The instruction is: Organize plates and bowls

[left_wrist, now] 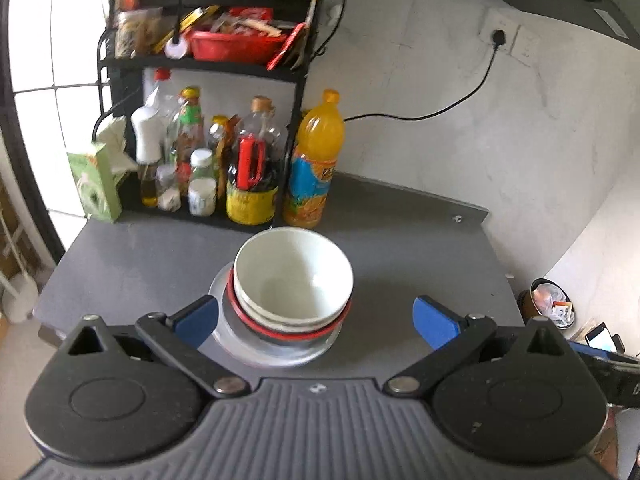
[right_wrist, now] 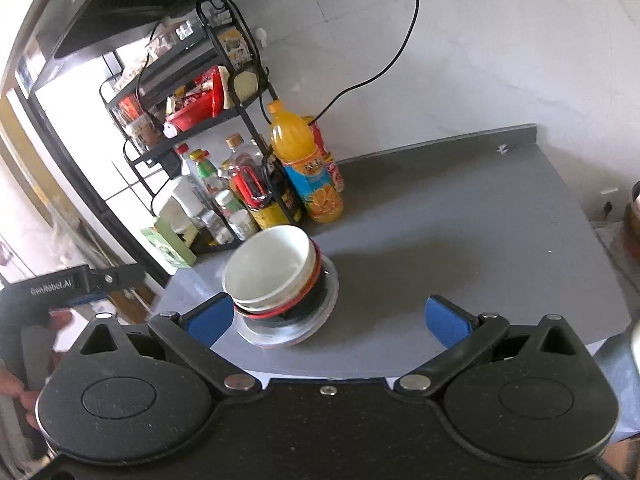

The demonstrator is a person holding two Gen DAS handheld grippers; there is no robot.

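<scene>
1. Left wrist view: the left gripper point(left_wrist: 316, 318) is hovering with its blue-padded fingers point(left_wrist: 196, 320) spread wide and holding nothing. The bowl stack point(left_wrist: 292, 280) is sitting between and just beyond the fingertips, near the front of the grey countertop point(left_wrist: 420, 240). A white bowl point(left_wrist: 294, 272) is nesting on a second white bowl, then on a red-rimmed black bowl point(left_wrist: 280, 330), all resting on a clear plate point(left_wrist: 276, 354).

2. Left wrist view, risk: the left pad is lying just beside the red rim. Any forward push before closing is likely to shove the stack toward the orange juice bottle point(left_wrist: 314, 160) and the condiment rack point(left_wrist: 208, 80) behind it.

3. Right wrist view: the right gripper point(right_wrist: 328, 318) is likewise standing released and empty. The stack point(right_wrist: 276, 276) is lying ahead of its left finger, not centred between the two, and appears to be leaning rightward off the plate point(right_wrist: 288, 332).

4. Right wrist view, risk: closing from this offset would probably clip only one rim, tilting the nested bowls. The glazed walls will likely slip under the pads.

5. Right wrist view, risk: the left gripper body point(right_wrist: 60, 284) and a hand are showing at the left edge; both tools converging on the one stack could collide.
</scene>
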